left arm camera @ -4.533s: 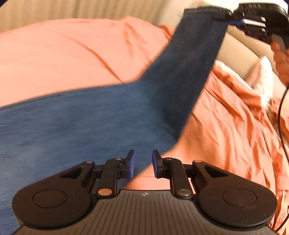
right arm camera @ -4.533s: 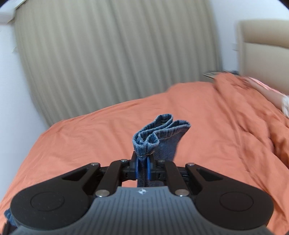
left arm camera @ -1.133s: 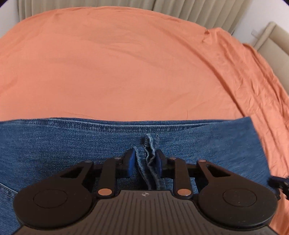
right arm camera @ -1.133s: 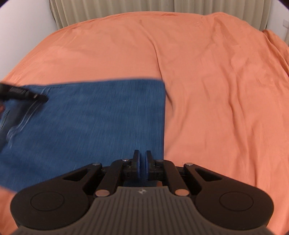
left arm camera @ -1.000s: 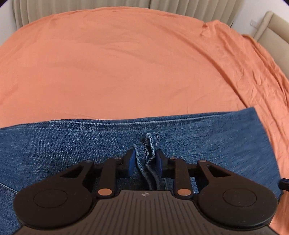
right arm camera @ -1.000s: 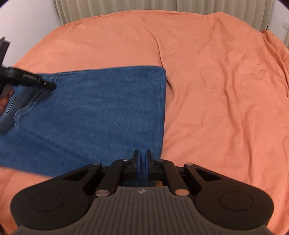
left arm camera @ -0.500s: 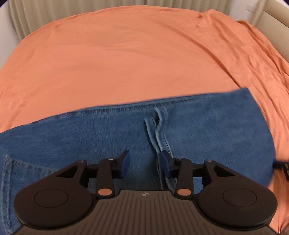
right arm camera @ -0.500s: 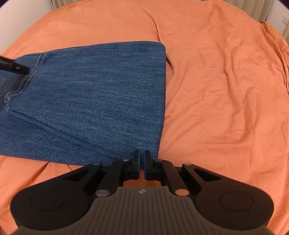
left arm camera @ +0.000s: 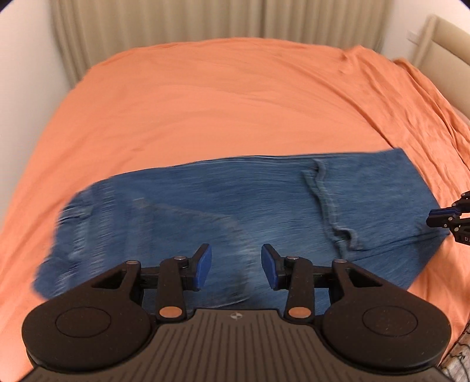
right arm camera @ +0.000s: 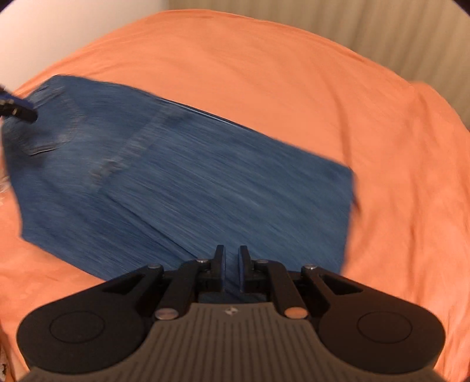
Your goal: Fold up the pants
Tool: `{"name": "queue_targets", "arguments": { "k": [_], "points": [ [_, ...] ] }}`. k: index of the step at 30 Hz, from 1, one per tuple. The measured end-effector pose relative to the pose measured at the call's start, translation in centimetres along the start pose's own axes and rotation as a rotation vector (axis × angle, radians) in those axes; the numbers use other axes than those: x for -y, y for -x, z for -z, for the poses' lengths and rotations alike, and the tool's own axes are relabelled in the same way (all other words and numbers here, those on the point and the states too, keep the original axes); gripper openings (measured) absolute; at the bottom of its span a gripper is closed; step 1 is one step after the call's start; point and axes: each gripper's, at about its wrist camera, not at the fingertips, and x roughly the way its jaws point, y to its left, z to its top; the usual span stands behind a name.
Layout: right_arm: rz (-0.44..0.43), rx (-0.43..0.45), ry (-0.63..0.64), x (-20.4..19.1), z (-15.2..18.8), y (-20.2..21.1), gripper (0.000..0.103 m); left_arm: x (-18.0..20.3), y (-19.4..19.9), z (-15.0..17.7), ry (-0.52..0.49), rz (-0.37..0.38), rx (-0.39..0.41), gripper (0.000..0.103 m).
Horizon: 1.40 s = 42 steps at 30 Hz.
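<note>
The blue denim pants [left arm camera: 241, 205] lie folded over on the orange bed sheet [left arm camera: 223, 97], legs doubled back so the hems [left arm camera: 326, 199] rest on the upper part. My left gripper [left arm camera: 236, 266] is open and empty, just above the pants' near edge. My right gripper [right arm camera: 231, 263] hovers over the folded end of the pants [right arm camera: 223, 188]; its jaws stand slightly apart with nothing between them. It also shows in the left wrist view [left arm camera: 446, 217] at the right edge. The left gripper's tip [right arm camera: 17, 110] shows in the right wrist view by the waistband.
The orange sheet [right arm camera: 293, 88] covers the whole bed, wrinkled toward the right. Beige curtains [left arm camera: 205, 23] hang behind the bed. A beige headboard [left arm camera: 449, 53] stands at the far right. A white wall [left arm camera: 26, 73] runs along the left side.
My left gripper let go of the hems, opened wide and drew back. My right gripper's jaws parted slightly and it swung round toward the pants. The pants now lie folded flat.
</note>
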Motion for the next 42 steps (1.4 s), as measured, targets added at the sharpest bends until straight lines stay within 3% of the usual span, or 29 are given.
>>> {"name": "queue_targets", "arguments": {
  "k": [1,3,6,11,14,21,25,27,33,37,42],
  "points": [
    [-0.019,0.003,0.036,-0.9,-0.9,-0.3,0.007,-1.3,0.6,0.5,0.025,-0.008,0.01,0.048],
    [-0.061,0.003,0.121,-2.9,-2.6,-0.8,0.019,-3.7,1.6,1.4,0.081,-0.021,0.029,0.05],
    [-0.077,0.0,0.253,-5.9,-5.1,-2.1,0.025,-7.6,2.2,3.1,0.189,-0.039,0.056,0.055],
    [-0.09,0.009,0.383,-8.5,-8.6,-4.5,0.036,-14.5,3.0,6.4,0.472,-0.078,0.139,0.062],
    [-0.073,-0.001,0.433,-9.2,-10.3,-6.2,0.036,-17.0,2.7,8.4,0.616,-0.089,0.181,0.068],
    [-0.084,-0.073,0.462,-10.0,-12.9,-11.0,0.036,-20.8,-2.3,11.1,0.884,0.018,0.196,0.07],
    [-0.1,-0.103,0.48,-10.4,-13.2,-12.5,0.035,-21.8,-5.3,11.5,0.934,0.07,0.222,0.072],
    [-0.111,-0.115,0.472,-10.2,-13.4,-12.8,0.036,-22.1,-6.8,11.1,0.928,0.063,0.193,0.066],
    [-0.135,-0.127,0.425,-9.4,-13.8,-13.5,0.037,-22.8,-8.1,9.6,0.887,0.053,0.154,0.037],
    [-0.133,-0.126,0.414,-9.4,-13.6,-13.7,0.037,-22.4,-7.8,7.8,0.825,0.022,0.121,0.026],
    [-0.118,-0.114,0.396,-8.9,-13.4,-13.1,0.038,-20.3,-4.5,5.5,0.735,-0.043,0.185,0.023]
  ]
}}
